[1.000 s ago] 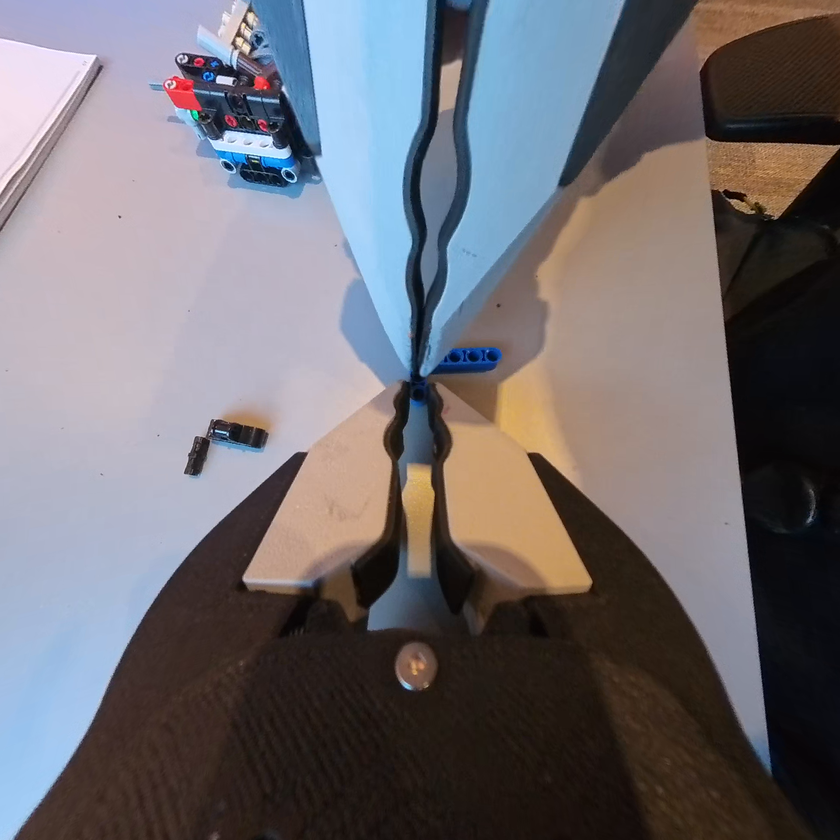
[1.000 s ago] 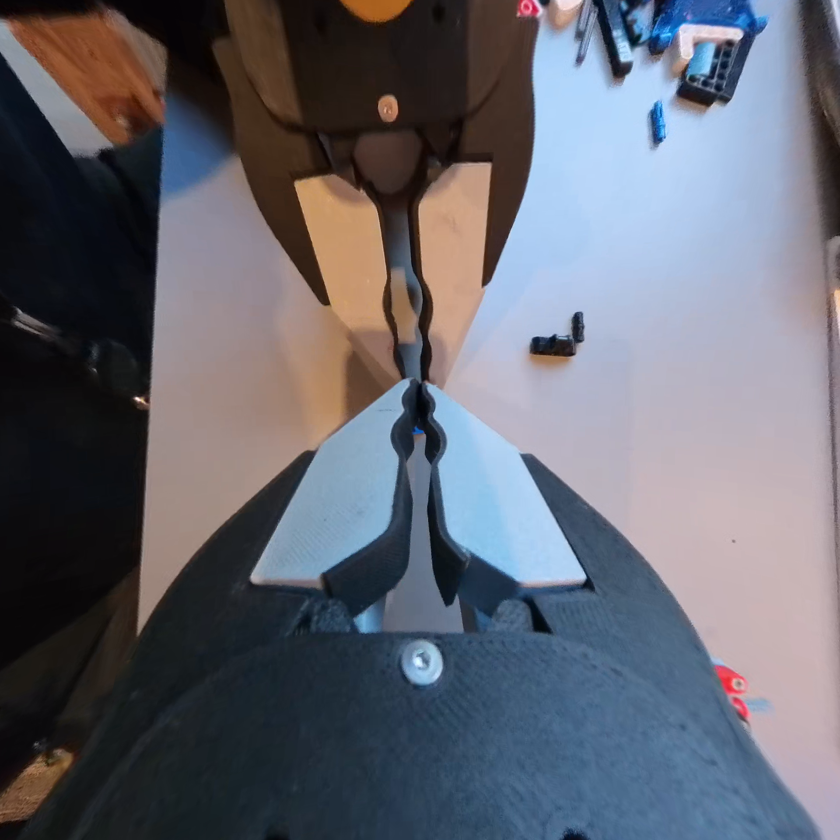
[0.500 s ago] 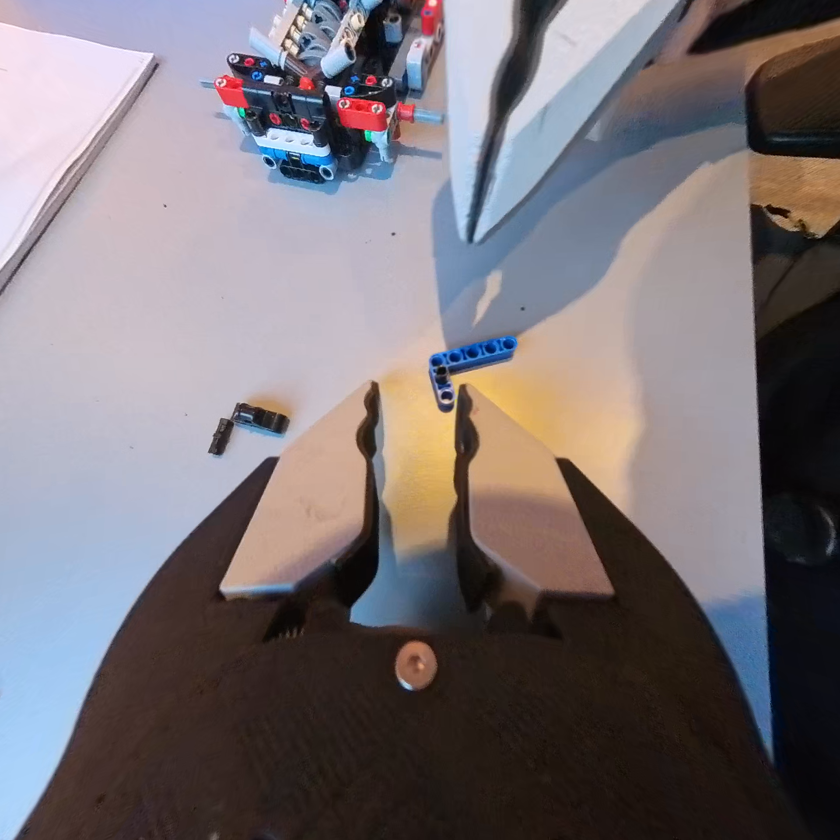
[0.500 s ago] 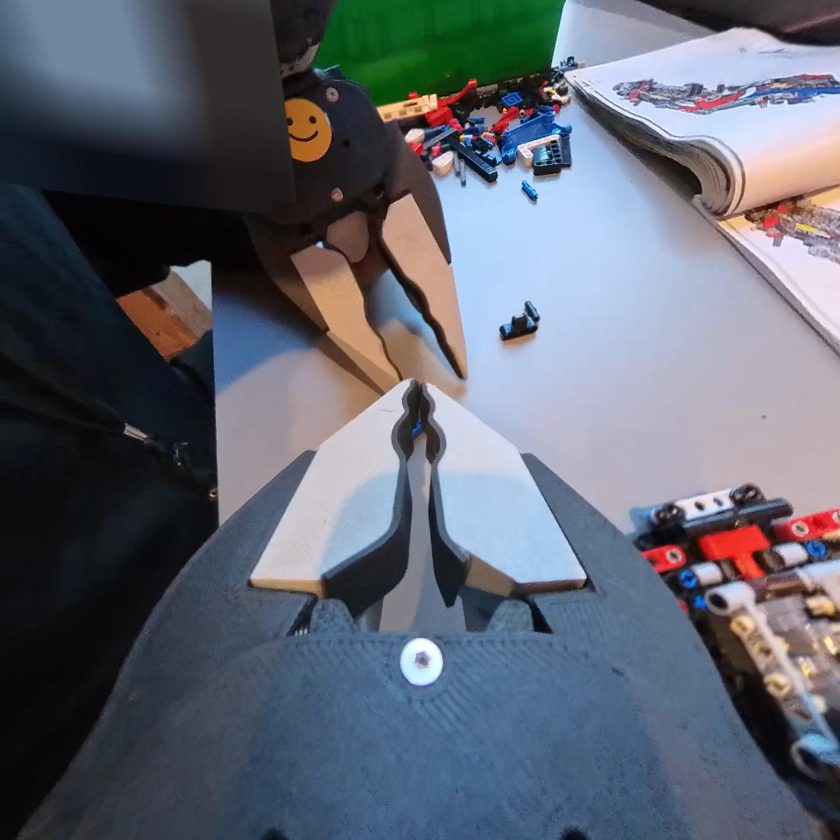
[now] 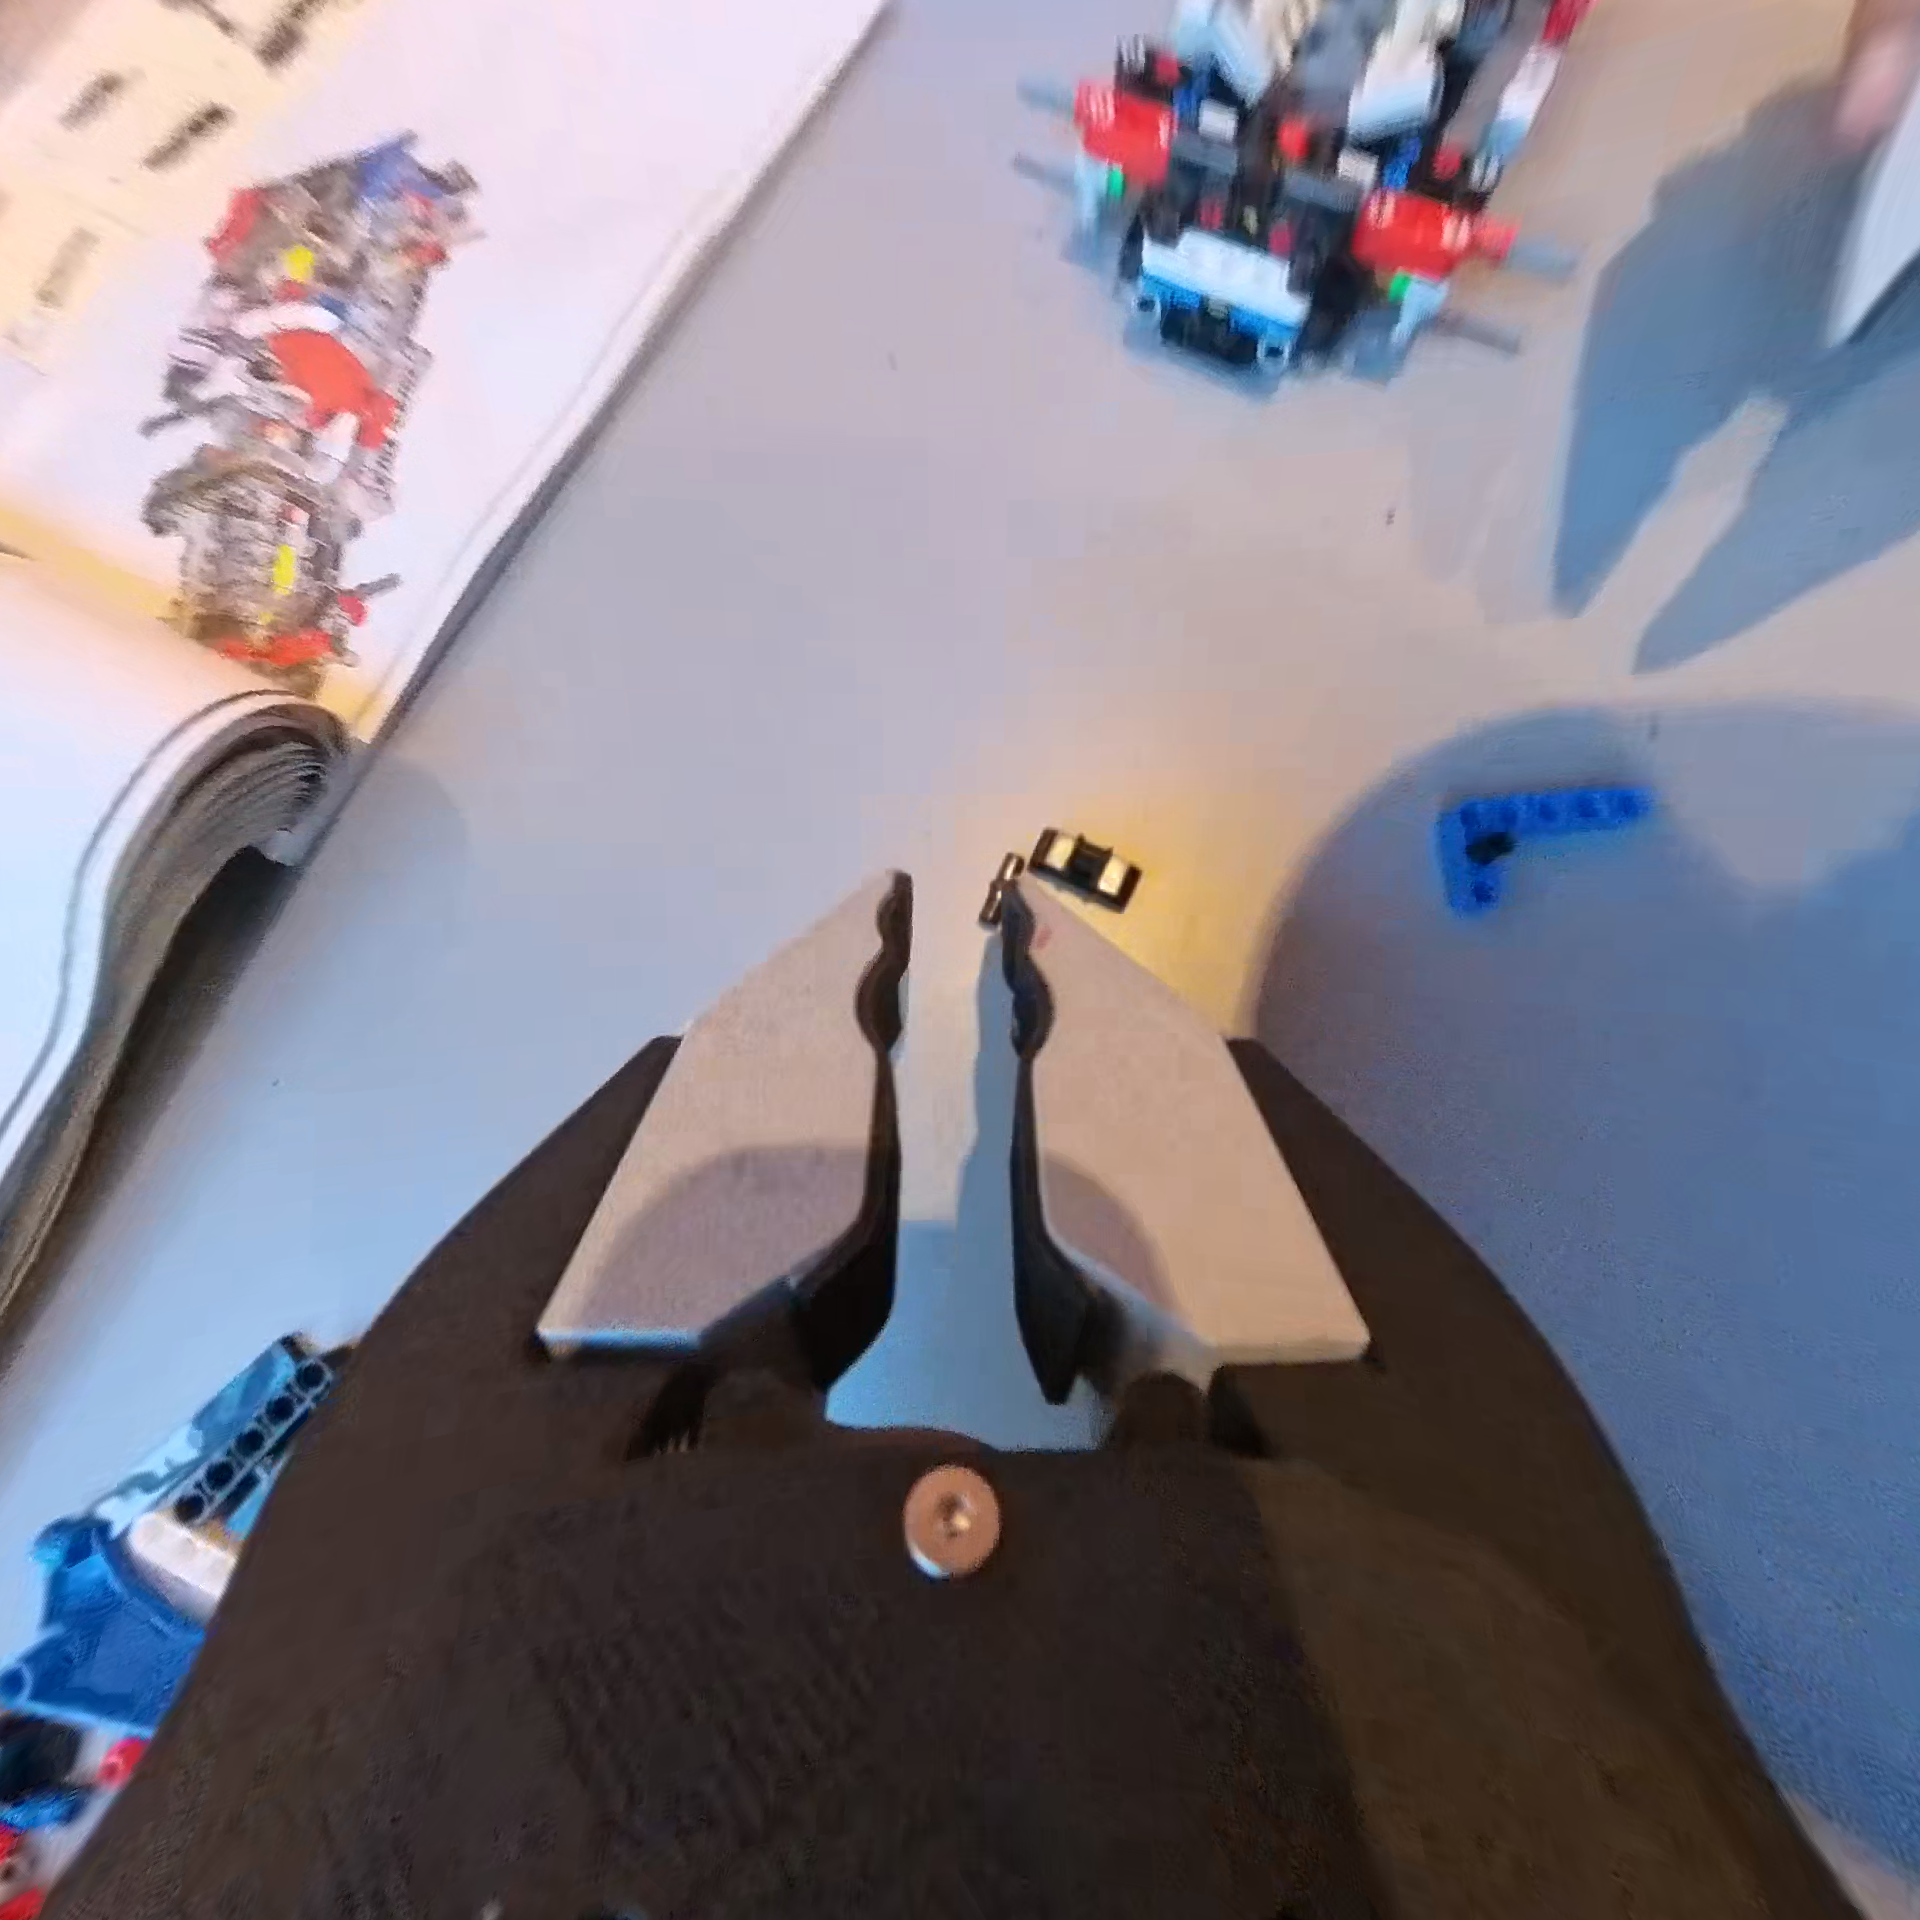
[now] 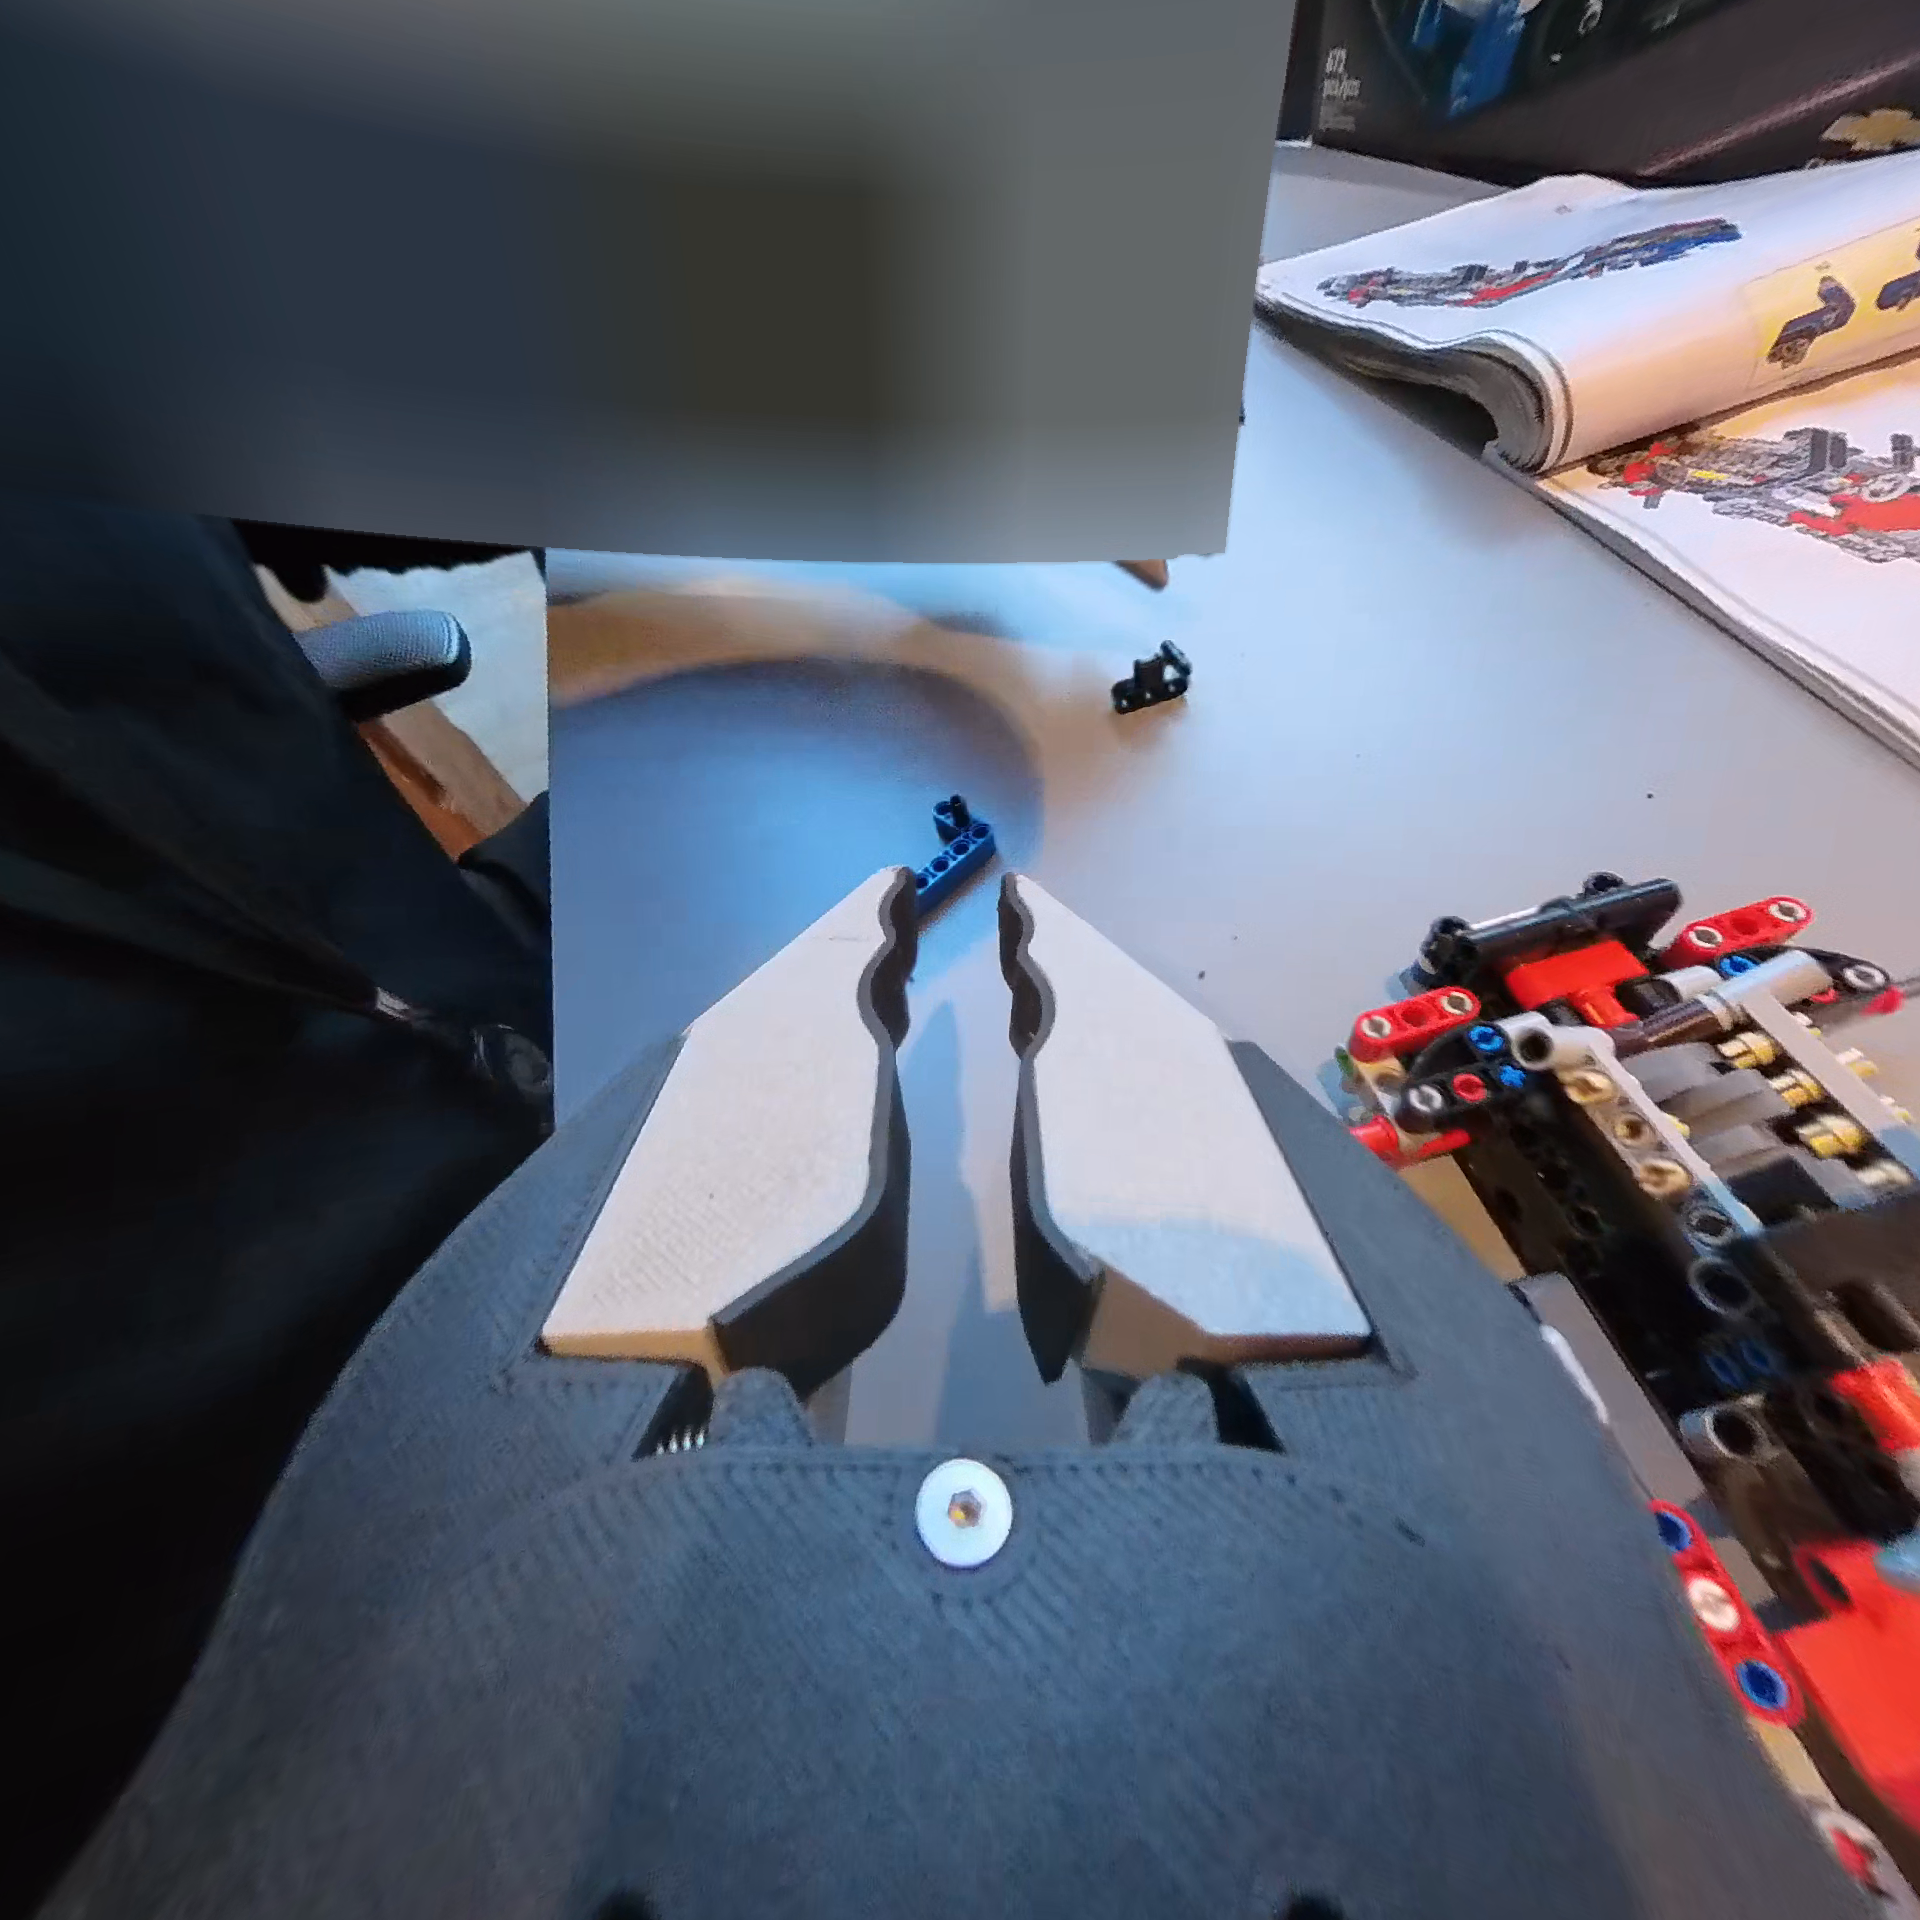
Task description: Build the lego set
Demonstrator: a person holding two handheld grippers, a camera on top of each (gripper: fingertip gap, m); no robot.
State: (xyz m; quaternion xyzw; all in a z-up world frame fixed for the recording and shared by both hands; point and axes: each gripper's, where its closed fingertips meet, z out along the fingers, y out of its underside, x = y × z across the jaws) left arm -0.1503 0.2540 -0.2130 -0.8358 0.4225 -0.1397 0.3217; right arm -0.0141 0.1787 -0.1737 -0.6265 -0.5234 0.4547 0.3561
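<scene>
A blue L-shaped beam (image 5: 1527, 831) lies flat on the grey table (image 5: 831, 582). It also shows in the right wrist view (image 6: 956, 847), just past my right gripper (image 6: 951, 894), which is open and empty. My left gripper (image 5: 951, 899) is open and empty, low over the table. Its right fingertip is next to a small black pin (image 5: 997, 899) and a black connector (image 5: 1086, 868), seen farther off in the right wrist view (image 6: 1151, 681). The partly built red, black and blue model (image 5: 1299, 208) stands beyond, and at the right in the right wrist view (image 6: 1662, 1091).
An open instruction booklet (image 5: 312, 312) lies left of my left gripper, at the top right in the right wrist view (image 6: 1662, 343). Loose blue parts (image 5: 125, 1558) lie near left. A dark box (image 6: 1558, 73) stands behind. The table edge and a chair armrest (image 6: 384, 644) are beside a person in dark clothing. My hands' fingertips stand some 15 cm from each other.
A second ago both grippers were shut tip to tip at the blue beam. Both have opened and drawn apart, the beam lies on the table, and my left gripper has swung left to the black pieces.
</scene>
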